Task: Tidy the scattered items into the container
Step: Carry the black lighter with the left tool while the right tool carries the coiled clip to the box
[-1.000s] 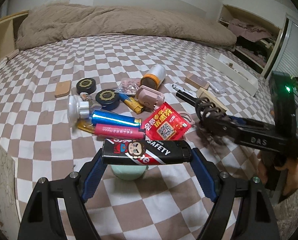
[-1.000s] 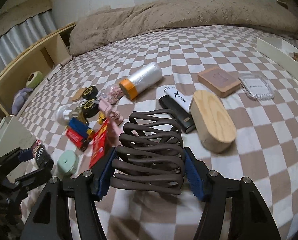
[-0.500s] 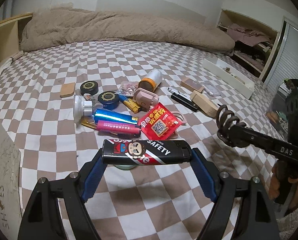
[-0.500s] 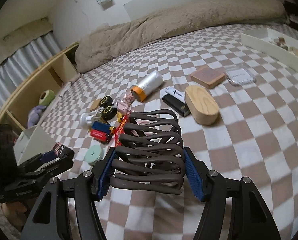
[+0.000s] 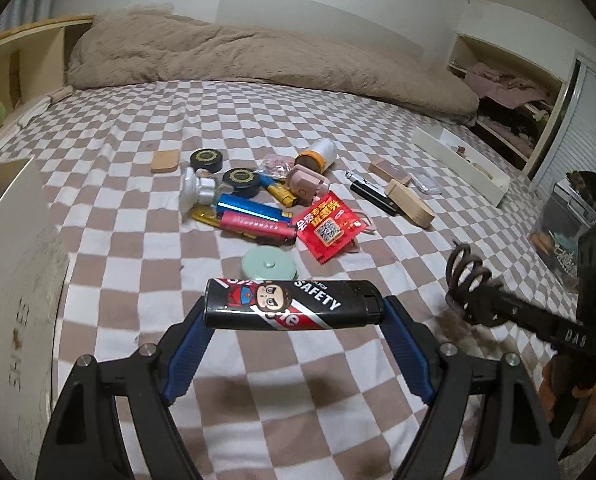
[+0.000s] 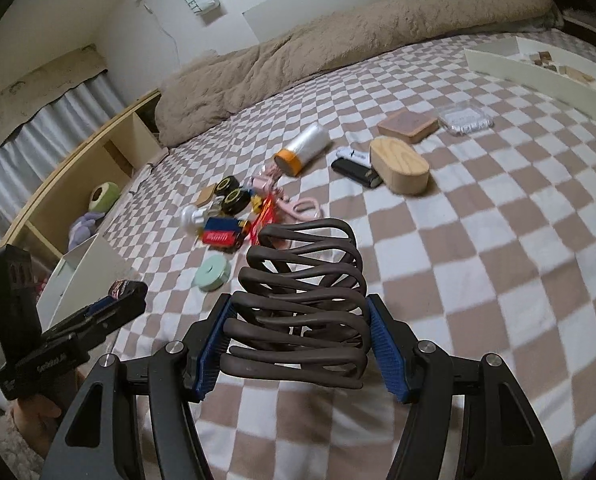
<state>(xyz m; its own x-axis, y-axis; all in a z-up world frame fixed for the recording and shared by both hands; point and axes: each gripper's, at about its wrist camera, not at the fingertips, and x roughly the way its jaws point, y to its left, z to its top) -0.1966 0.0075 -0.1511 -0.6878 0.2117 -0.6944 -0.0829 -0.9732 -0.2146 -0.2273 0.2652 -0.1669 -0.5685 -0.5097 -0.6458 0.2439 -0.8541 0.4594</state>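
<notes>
We are carrying two pickups, the left claw point(image 5: 294, 312) clamping a black lighter point(image 5: 292, 304) and the right claw point(image 6: 298, 340) clamping a brown spiral hair clip point(image 6: 302, 300), heading next, probably, for the white box point(image 5: 14, 280) at the left claw's left.

My left gripper point(image 5: 292, 312) had matte black forked arms with triangular cutouts, ribbed blue pads point(image 5: 186, 354) on the inner faces and silver round screws point(image 5: 146, 350) at the joints. My right gripper point(image 6: 300, 340) was built the same: black frame, blue textured pads point(image 6: 386, 350), silver screws point(image 6: 425, 347). Seen from the left camera, its black side bar carried white letters "DAS". A fluffy pale cuff point(image 6: 10, 436) showed below my left hand point(image 6: 38, 420).
</notes>
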